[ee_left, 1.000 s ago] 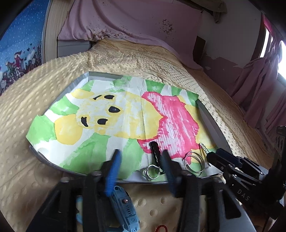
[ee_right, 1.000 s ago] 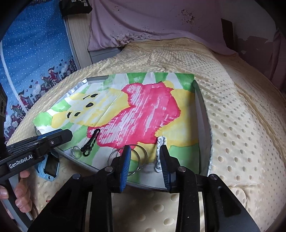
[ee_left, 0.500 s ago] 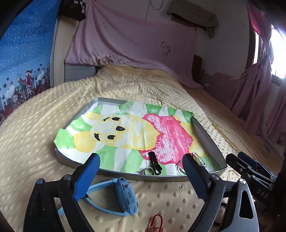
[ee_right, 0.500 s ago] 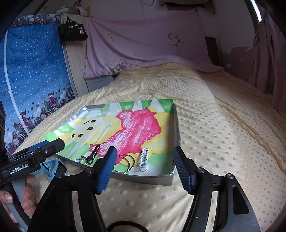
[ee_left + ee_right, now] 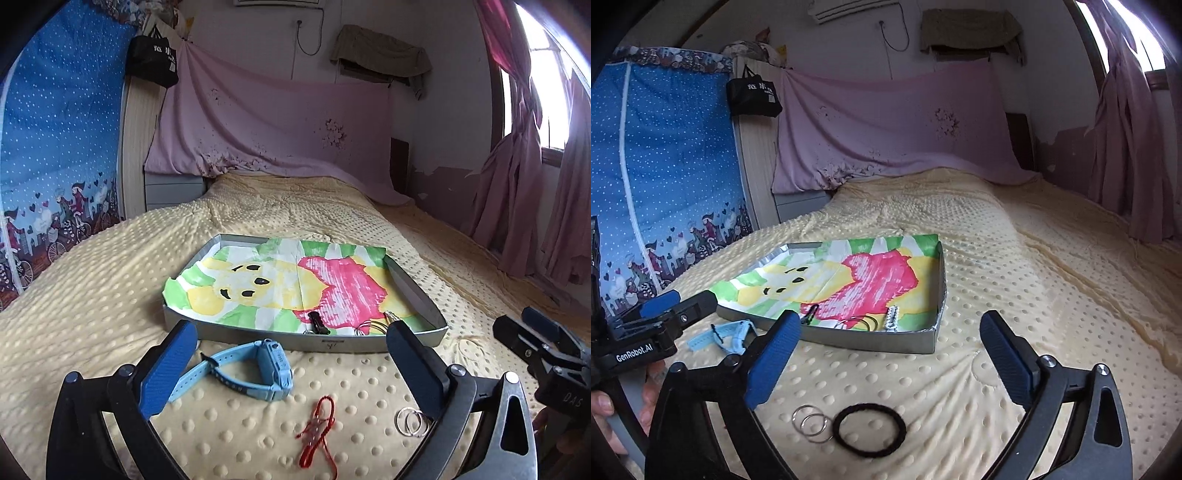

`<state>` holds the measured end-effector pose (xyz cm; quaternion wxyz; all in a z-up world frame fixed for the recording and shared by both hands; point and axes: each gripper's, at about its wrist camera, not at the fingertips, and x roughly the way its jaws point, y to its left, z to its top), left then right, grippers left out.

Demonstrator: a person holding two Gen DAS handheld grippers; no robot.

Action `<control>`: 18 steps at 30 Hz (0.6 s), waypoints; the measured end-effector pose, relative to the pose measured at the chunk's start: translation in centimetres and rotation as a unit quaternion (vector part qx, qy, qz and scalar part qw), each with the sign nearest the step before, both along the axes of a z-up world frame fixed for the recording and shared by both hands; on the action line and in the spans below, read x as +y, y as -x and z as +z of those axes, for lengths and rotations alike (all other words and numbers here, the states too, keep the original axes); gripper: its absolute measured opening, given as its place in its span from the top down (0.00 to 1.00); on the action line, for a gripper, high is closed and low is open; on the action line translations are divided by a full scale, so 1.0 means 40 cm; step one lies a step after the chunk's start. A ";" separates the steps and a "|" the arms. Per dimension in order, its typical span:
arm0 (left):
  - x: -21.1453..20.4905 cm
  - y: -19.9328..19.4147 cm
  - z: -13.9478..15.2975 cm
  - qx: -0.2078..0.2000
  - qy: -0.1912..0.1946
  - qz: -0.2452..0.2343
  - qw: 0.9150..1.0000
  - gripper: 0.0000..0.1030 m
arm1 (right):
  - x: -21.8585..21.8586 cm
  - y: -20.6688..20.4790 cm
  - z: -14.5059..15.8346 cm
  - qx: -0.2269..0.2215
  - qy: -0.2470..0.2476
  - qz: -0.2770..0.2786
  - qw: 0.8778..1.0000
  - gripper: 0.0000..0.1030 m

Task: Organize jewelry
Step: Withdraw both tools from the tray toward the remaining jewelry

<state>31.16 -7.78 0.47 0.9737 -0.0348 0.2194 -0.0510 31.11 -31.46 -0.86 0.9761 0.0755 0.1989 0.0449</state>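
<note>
On the bed, near the tray, lie one blue watch, one red cord, two linked rings and one black hair band; both the left tongs and the right tongs gape wide, empty.

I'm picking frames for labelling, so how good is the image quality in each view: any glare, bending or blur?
Left wrist view: the window is blown out white at the upper right, the room edges bow, and the tray and blue watch are sharp. Right wrist view: the same glare at the top right corner, dark rounded corners, and the black hair tie and two rings are clear.
</note>
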 end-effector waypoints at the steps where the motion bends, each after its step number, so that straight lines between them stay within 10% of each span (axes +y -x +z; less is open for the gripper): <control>1: 0.002 0.011 0.002 -0.002 0.000 0.000 1.000 0.00 | 0.003 0.014 0.007 -0.004 0.002 0.001 1.000 0.05; 18: 0.119 0.209 0.019 -0.023 0.011 0.016 1.000 0.00 | 0.071 0.236 0.063 -0.038 0.013 0.014 0.999 0.03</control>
